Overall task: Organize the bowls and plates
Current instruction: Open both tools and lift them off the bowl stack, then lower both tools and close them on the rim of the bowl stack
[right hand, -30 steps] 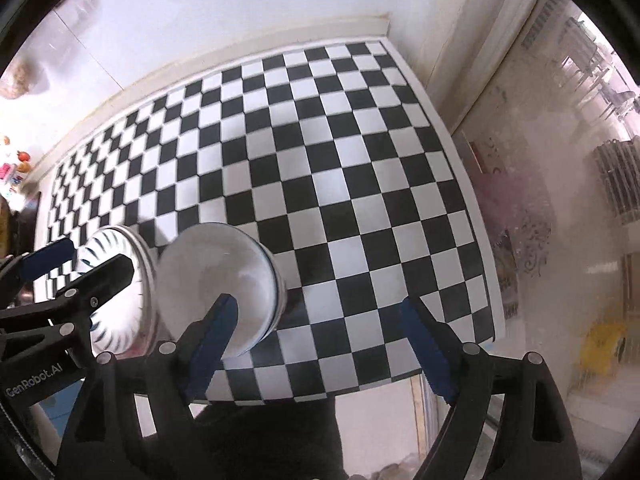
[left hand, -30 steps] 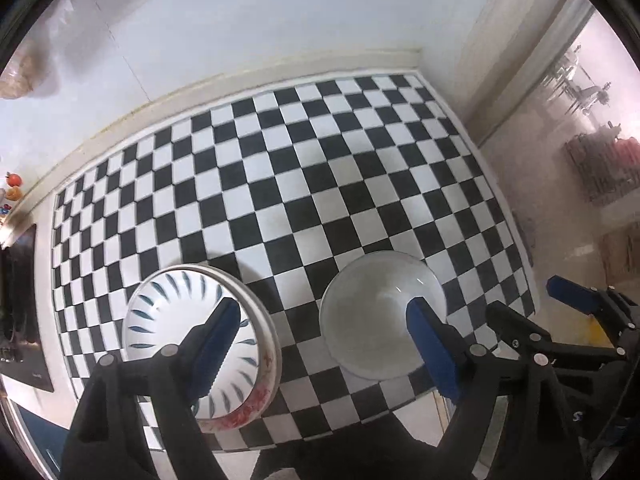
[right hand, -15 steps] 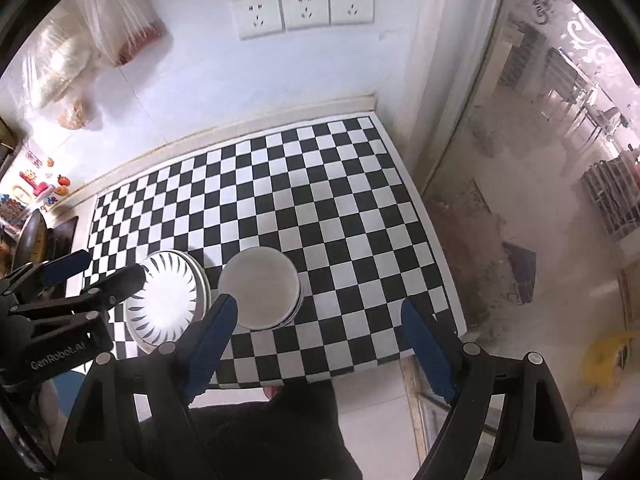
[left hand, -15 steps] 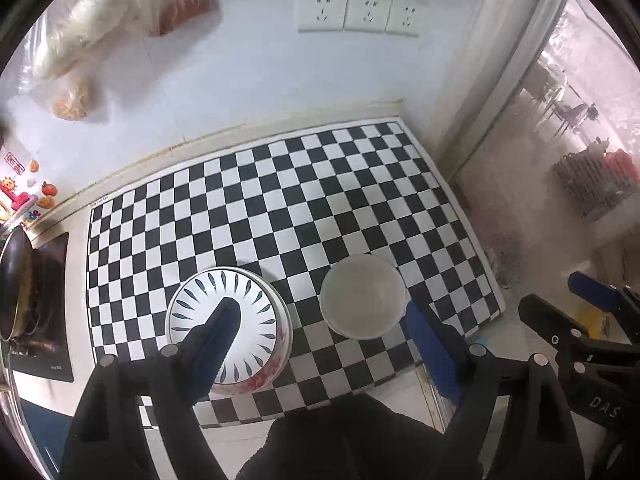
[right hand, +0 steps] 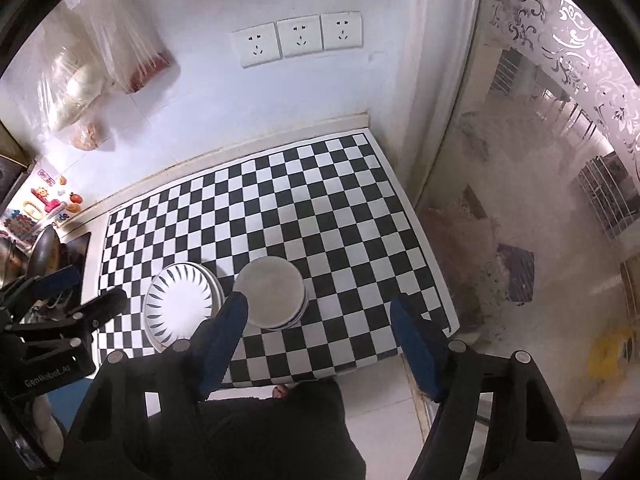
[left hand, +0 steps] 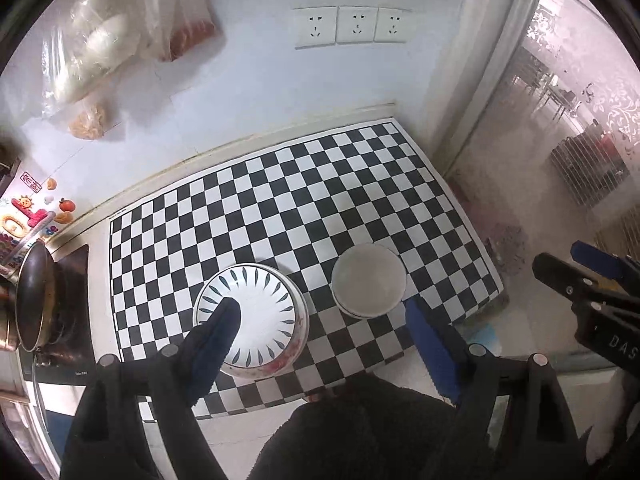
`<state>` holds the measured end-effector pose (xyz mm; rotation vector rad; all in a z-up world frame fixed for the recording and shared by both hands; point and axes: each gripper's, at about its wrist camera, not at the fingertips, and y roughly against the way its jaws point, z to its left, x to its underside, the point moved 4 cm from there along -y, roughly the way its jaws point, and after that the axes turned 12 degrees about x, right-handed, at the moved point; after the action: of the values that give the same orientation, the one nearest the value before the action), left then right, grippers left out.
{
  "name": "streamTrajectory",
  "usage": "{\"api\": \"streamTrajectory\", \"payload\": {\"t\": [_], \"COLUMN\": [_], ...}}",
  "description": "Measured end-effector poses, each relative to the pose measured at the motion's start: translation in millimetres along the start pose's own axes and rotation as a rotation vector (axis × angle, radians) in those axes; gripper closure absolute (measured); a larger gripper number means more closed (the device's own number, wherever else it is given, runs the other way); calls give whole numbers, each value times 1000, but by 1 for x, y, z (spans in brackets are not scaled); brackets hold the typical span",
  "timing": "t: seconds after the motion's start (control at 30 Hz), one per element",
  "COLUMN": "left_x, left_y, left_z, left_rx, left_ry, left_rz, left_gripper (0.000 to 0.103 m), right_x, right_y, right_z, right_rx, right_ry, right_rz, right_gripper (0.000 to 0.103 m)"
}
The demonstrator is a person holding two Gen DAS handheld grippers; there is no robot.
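A stack of white plates with a blue leaf pattern (left hand: 256, 312) sits on the black-and-white checked mat (left hand: 280, 200), near its front edge. Just to its right stands a stack of plain white bowls (left hand: 368, 286), a small gap apart. My left gripper (left hand: 320, 308) hangs high above both stacks, open and holding nothing. My right gripper (right hand: 318, 304) is also high above the mat; its jaws are closing with nothing between them. From the right wrist view the plates (right hand: 180, 300) and bowls (right hand: 274, 292) lie left of centre. Each gripper shows at the edge of the other's view.
Three wall sockets (left hand: 352, 26) and hanging plastic bags (left hand: 100, 48) are on the white wall behind. A dark pan on a stove (left hand: 32, 300) sits left of the mat. A patterned glass door (right hand: 560, 160) stands at the right. A person's dark clothing (left hand: 360, 432) fills the bottom.
Both grippers have risen away from the counter, so the plates and bowls look smaller and the wall sockets have come into view. The right jaws have narrowed a little.
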<state>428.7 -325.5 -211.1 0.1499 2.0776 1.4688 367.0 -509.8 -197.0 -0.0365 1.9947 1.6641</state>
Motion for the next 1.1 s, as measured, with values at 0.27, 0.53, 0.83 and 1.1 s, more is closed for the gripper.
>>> {"api": "streamTrajectory", "payload": {"t": [0.27, 0.53, 0.83, 1.1], "left_x": [0, -6, -17, -21], "left_y": [-5, -29, -91, -162], "left_z": [-4, 5, 32, 50], "left_rx": [19, 5, 7, 75], "left_ry": [-11, 1, 65, 141], "left_rz": [16, 38, 116, 250], "left_gripper": [19, 19, 19, 19], "right_x": [-3, -10, -17, -8], "right_y": [-4, -27, -100, -174], "right_z": [7, 14, 19, 23], "right_rx": [-7, -15, -78, -101], "right_ry": [4, 4, -52, -72], "right_rz": [14, 48, 188, 319], "right_gripper": [27, 27, 27, 27]}}
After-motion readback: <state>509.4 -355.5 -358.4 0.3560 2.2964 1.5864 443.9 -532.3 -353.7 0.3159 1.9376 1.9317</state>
